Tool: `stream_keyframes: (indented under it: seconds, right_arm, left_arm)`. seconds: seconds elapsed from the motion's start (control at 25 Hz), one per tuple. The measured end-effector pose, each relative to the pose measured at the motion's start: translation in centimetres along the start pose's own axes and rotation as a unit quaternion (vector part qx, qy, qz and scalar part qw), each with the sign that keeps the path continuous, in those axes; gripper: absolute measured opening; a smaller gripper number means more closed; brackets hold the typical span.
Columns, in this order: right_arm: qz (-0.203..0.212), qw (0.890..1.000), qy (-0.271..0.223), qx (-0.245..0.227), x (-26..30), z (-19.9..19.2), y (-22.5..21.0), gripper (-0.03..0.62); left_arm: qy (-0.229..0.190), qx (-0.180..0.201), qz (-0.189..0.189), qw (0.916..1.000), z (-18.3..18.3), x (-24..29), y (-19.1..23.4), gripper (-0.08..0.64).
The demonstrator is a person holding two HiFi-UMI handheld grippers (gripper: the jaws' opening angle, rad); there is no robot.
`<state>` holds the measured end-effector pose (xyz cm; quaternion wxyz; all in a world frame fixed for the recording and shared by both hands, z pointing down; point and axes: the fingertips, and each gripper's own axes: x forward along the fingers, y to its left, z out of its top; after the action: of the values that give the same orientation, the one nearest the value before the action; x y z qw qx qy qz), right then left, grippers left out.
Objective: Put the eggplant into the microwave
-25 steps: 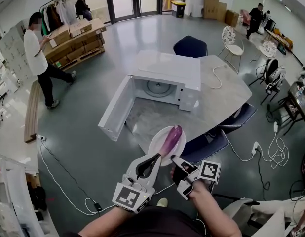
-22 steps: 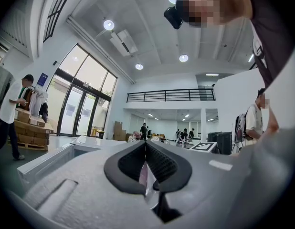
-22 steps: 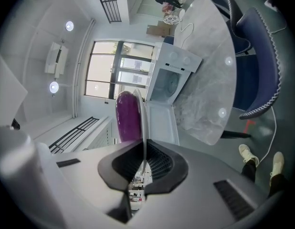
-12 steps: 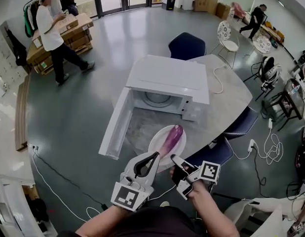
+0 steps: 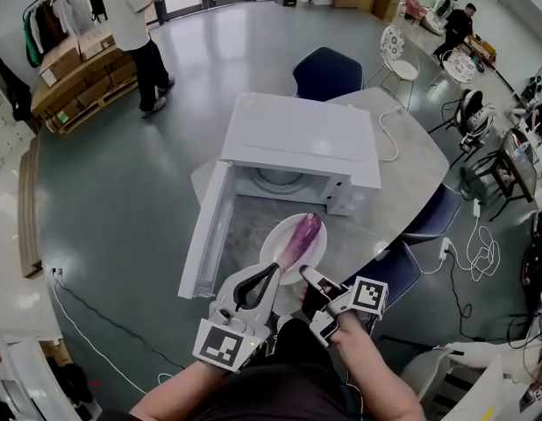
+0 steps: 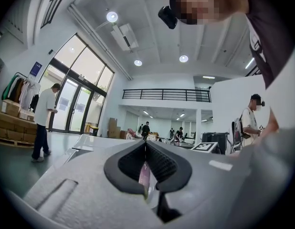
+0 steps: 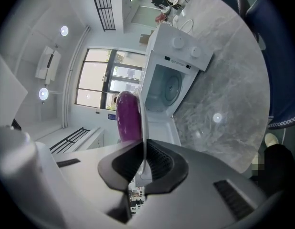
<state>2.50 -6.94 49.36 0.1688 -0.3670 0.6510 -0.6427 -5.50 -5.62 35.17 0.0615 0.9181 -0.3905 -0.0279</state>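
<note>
- Two tongs share one load. The left tongs (image 5: pixel 274 273) and the right tongs (image 5: pixel 304 275) are each clamped shut on the near rim of a white plate (image 5: pixel 273 244). They grip side by side, so the plate sits level instead of hanging from one pinch.
- The eggplant (image 5: pixel 302 233) lies lengthwise on that plate, its far end toward the microwave (image 5: pixel 302 134). Carrying it on the plate likely spares the tongs from squeezing a smooth, rounded vegetable that could slip.
- The left gripper view shows the thin rim pinched between the pads. The right gripper view shows the rim edge-on between the jaws, with the purple eggplant beyond it.
- The microwave's door (image 5: pixel 203 235) stands swung wide to the left, so the cavity and its glass turntable (image 5: pixel 280 178) face the plate unobstructed.
- The plate is above the counter (image 5: pixel 402 182), just in front of the opening and not yet inside. Whether it touches the counter I cannot tell.
- The step in hand looks like the carry toward the cavity. Next, both grips probably need to keep equal height and clear the cavity's lower lip.
</note>
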Motion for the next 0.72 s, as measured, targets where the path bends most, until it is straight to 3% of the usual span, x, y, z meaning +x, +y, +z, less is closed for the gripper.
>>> stream_keyframes:
  seconds: [0.72]
  right_arm:
    - [-0.013, 1.0, 0.001, 0.029, 8.8, 6.7, -5.3, 0.02]
  left_arm:
    - [0.019, -0.02, 0.026, 0.9993, -3.8, 8.1, 6.3, 0.008]
